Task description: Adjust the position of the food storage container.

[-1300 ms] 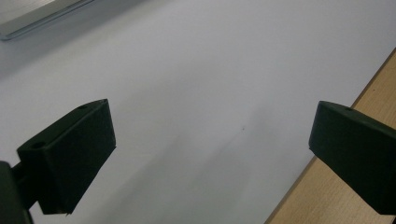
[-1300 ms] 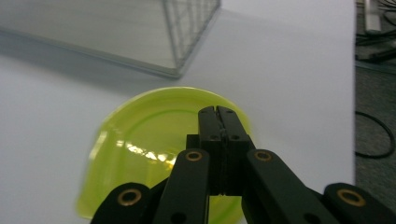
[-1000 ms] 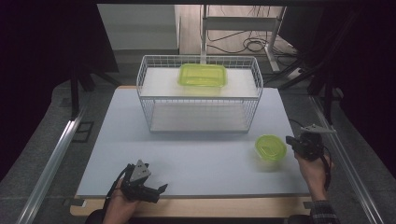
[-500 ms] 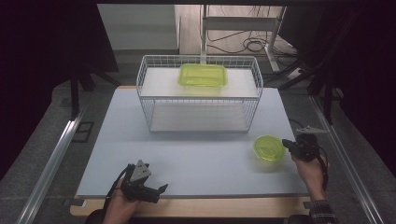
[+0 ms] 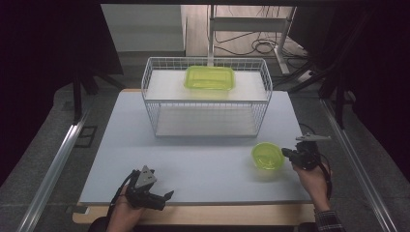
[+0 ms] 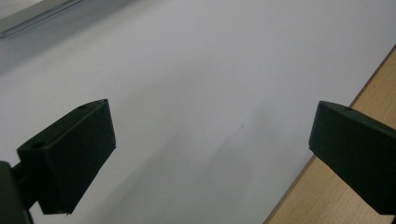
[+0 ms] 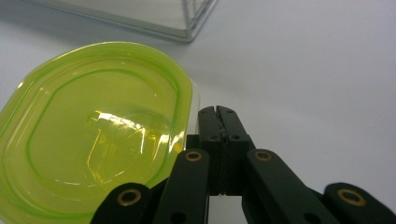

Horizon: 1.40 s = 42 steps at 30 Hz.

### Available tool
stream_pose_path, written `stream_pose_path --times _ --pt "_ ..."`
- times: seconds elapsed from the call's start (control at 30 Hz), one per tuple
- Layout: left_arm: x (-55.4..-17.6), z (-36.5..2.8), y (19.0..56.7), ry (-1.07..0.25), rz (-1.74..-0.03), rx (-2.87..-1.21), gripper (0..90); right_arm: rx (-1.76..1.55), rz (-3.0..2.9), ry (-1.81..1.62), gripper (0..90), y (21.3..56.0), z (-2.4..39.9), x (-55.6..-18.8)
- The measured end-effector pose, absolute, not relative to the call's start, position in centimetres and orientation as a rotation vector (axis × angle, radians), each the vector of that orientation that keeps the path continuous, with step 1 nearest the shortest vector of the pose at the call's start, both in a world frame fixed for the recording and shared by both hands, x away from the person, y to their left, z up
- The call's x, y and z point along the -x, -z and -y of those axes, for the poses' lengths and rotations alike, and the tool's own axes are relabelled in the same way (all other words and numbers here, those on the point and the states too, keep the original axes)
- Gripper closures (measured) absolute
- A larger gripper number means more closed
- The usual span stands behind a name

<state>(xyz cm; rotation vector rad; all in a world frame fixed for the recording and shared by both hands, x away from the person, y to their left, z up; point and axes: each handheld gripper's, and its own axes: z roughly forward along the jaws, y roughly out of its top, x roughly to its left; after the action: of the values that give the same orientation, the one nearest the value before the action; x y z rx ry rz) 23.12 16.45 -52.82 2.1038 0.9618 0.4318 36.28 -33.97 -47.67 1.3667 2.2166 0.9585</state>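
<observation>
1. Right gripper (image 5: 285,153): held in the person's right hand (image 5: 314,180) at the right side of the table. The jaws are pressed together with nothing between them. In the right gripper view the closed tips (image 7: 219,116) sit just beside the rim of the small bowl.
2. Small bowl (image 5: 267,155): yellow-green, see-through plastic. It stands upright on the white table top (image 5: 203,159), in front of the right corner of the wire basket and just left of the right gripper.
3. Left gripper (image 5: 167,195): held in the left hand (image 5: 124,215) at the near left edge of the table. The jaws stand wide apart and hold nothing; bare table top lies between them.
4. Wire basket (image 5: 207,96): white, standing at the far middle of the table.
5. Rectangular container (image 5: 209,78): yellow-green, lying at the back of the basket, well apart from the bowl.
</observation>
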Motion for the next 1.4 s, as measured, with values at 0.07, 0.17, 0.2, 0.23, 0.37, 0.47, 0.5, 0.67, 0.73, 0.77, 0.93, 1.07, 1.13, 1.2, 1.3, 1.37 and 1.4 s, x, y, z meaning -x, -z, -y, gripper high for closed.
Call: stream_pose_path --times 0.07,0.17,0.2,0.23,0.37,0.47,0.5,0.67,0.73,0.77,0.93,1.07,1.13,1.2,1.3,1.37,1.4 --pt "-23.1 -16.4 52.8 -0.432 -0.962 -2.104 0.3 -1.364 -2.229 -0.964 89.2 47.7 33.5 -36.1" --pt "-23.1 -16.4 52.8 -0.433 -0.961 -2.104 0.3 -1.359 -2.248 -0.973 89.2 47.7 32.7 -35.9" --pt "-23.1 -16.4 52.8 -0.433 -0.961 -2.105 0.4 -1.355 -2.253 -0.976 89.2 47.7 32.5 -35.8" --pt "-23.1 -16.4 52.8 -0.432 -0.962 -2.105 0.3 -1.352 -2.261 -0.979 89.2 47.7 32.2 -35.8" --pt "-23.1 -16.4 52.8 -0.433 -0.960 -2.111 0.3 -1.337 -2.287 -0.992 89.2 47.8 31.4 -35.5" --pt "-23.1 -16.4 52.9 -0.433 -0.961 -2.112 0.4 -1.329 -2.309 -1.002 89.2 47.8 30.7 -35.2" --pt "-23.1 -16.4 52.9 -0.434 -0.961 -2.113 0.3 -1.326 -2.315 -1.007 89.2 47.9 30.5 -35.2" --pt "-23.1 -16.4 52.8 -0.435 -0.960 -2.113 0.3 -1.315 -2.347 -1.023 89.2 47.9 29.7 -34.9" --pt "-23.1 -16.4 52.9 -0.434 -0.960 -2.113 0.3 -1.316 -2.357 -1.031 89.2 48.0 29.4 -34.8" --pt "-23.1 -16.4 52.8 -0.434 -0.960 -2.114 0.3 -1.306 -2.361 -1.035 89.2 48.0 29.2 -34.8" --pt "-23.1 -16.4 52.9 -0.434 -0.959 -2.116 0.3 -1.293 -2.392 -1.048 89.2 48.0 28.4 -34.5" --pt "-23.1 -16.3 52.9 -0.435 -0.959 -2.118 0.3 -1.278 -2.413 -1.061 89.2 48.1 27.9 -34.3" --pt "-23.1 -16.3 52.9 -0.435 -0.958 -2.117 0.3 -1.275 -2.429 -1.063 89.1 48.3 27.5 -34.2" --pt "-23.1 -16.3 52.9 -0.436 -0.958 -2.118 0.3 -1.263 -2.452 -1.054 89.1 48.5 27.1 -34.1" --pt "-23.1 -16.3 52.9 -0.436 -0.958 -2.119 0.3 -1.245 -2.473 -1.053 89.1 48.6 26.4 -33.9" --pt "-23.1 -16.3 52.9 -0.436 -0.960 -2.120 0.3 -1.225 -2.493 -1.046 89.1 48.7 26.1 -33.8" --pt "-23.1 -16.3 52.9 -0.436 -0.960 -2.121 0.3 -1.224 -2.505 -1.041 89.0 48.9 25.8 -33.8"
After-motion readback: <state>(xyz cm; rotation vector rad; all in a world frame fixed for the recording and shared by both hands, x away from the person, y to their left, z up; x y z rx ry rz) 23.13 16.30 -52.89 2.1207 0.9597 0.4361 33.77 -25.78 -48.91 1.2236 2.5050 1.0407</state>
